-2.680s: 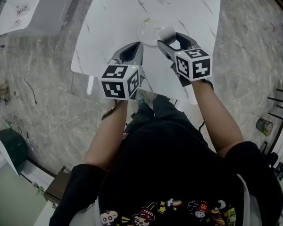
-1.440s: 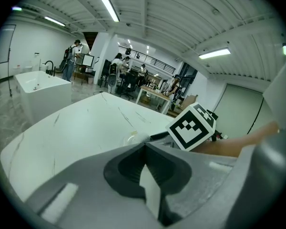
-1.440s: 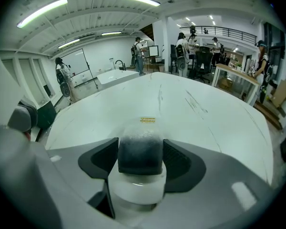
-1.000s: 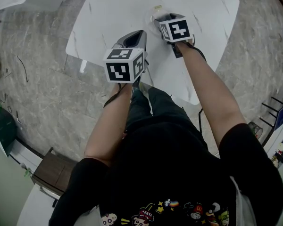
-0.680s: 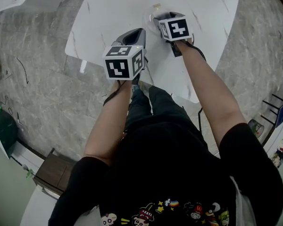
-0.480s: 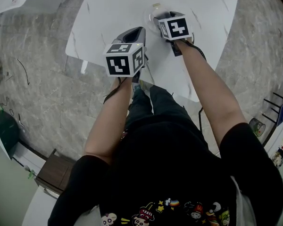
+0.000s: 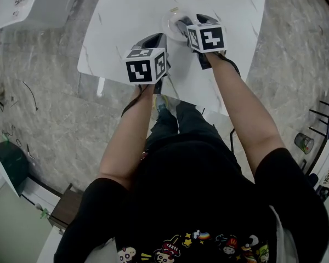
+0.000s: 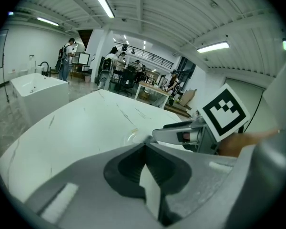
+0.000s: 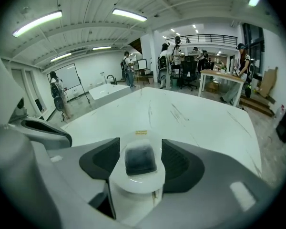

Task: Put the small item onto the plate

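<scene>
A clear glass plate [image 7: 168, 22] sits on the white marble table [image 7: 126, 15]. My right gripper [image 7: 185, 23] is over the plate's right part, shut on the small item. That item [image 9: 140, 160] is a small white cup with a dark top, pinched between the two grey jaws. Just beyond it lies the plate [image 9: 141, 137], with a yellow sticker on its far rim. My left gripper [image 7: 156, 38] hovers to the left of the plate and nearer to me, jaws shut with nothing in them. From the left gripper view, the plate [image 8: 132, 136] and the right gripper [image 8: 181, 134] lie just ahead.
The table's near edge [image 7: 170, 95] runs just below both grippers, with grey marbled floor [image 7: 44, 119] around it. A second white table [image 7: 27, 1] stands at the far left. People and desks fill the room's far end in the gripper views.
Since 2.7 s ago my right gripper has carried the small item forward over the plate. In the last second both grippers have hardly moved; the head camera has shifted slightly.
</scene>
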`<state>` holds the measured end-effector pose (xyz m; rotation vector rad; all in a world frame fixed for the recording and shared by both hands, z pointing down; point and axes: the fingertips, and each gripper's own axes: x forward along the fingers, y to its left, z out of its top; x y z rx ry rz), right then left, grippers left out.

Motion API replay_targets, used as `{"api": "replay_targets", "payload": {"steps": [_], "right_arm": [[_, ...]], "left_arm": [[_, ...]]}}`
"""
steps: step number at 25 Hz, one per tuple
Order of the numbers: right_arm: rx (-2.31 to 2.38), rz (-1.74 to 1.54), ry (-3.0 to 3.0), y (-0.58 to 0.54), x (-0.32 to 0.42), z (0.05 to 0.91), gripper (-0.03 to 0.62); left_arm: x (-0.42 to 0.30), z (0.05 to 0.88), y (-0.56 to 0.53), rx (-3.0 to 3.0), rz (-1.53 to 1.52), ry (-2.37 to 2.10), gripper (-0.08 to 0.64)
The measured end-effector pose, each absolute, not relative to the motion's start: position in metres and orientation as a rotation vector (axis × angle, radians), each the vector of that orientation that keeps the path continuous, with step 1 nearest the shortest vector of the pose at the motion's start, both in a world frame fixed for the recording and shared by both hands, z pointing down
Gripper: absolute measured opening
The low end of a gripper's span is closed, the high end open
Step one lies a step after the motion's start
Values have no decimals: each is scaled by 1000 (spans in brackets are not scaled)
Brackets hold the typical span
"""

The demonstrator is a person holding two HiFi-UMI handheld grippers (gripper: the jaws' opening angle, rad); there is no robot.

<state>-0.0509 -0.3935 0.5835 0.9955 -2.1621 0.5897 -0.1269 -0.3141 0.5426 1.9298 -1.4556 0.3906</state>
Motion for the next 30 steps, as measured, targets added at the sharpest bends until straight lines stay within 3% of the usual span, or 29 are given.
{"api": "replay_targets", "payload": {"steps": [6,13,20,30], "right_arm": [[1102,634,-2256,-373,-25,538,262],[1324,689,-2390,-333,19,471,127],[1482,762,-2418,-282,42,439,59],[1527,584,-2443,-233,30,407,23]], "left_arm": [[-118,519,-311,1989,395,-1438,0],[-113,489,-298,2075,398,-1413,0],[-115,456,-273,2155,364,-1406,0],[-133,410,-237,2247,292,-1462,0]]}}
